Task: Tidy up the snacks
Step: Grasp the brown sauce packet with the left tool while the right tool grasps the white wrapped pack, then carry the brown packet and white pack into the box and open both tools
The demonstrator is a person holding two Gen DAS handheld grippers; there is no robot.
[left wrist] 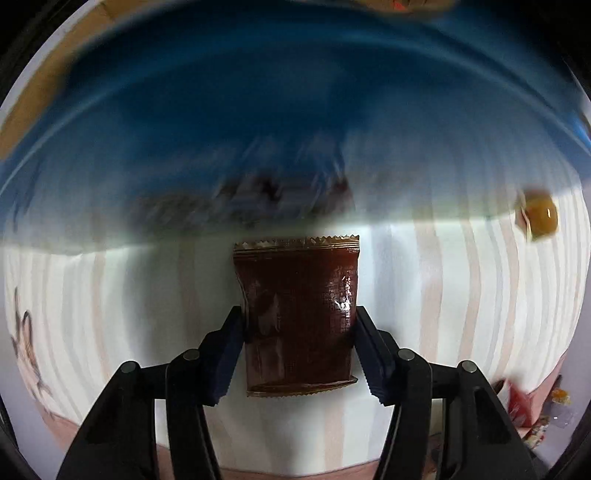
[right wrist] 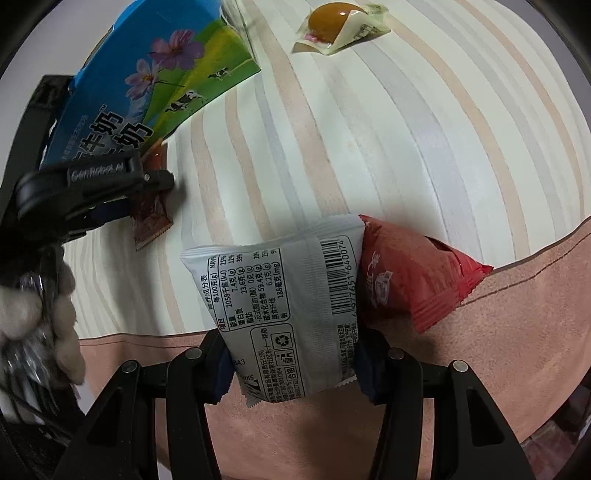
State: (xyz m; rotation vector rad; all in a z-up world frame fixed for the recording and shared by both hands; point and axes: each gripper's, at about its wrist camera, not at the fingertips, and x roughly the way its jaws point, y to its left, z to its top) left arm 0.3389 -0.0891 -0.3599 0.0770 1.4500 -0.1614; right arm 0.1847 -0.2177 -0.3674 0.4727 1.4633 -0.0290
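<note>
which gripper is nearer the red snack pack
Right. The right gripper holds a white packet directly beside the red snack pack, which touches it. The left gripper, holding a brown packet, is across the striped cloth by the blue carton.

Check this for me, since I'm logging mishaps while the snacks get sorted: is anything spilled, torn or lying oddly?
Nothing stands out. The brown packet in the left gripper and the white packet in the right gripper look sealed, and so do the red packet and wrapped egg on the striped cloth. No spill shows.
</note>
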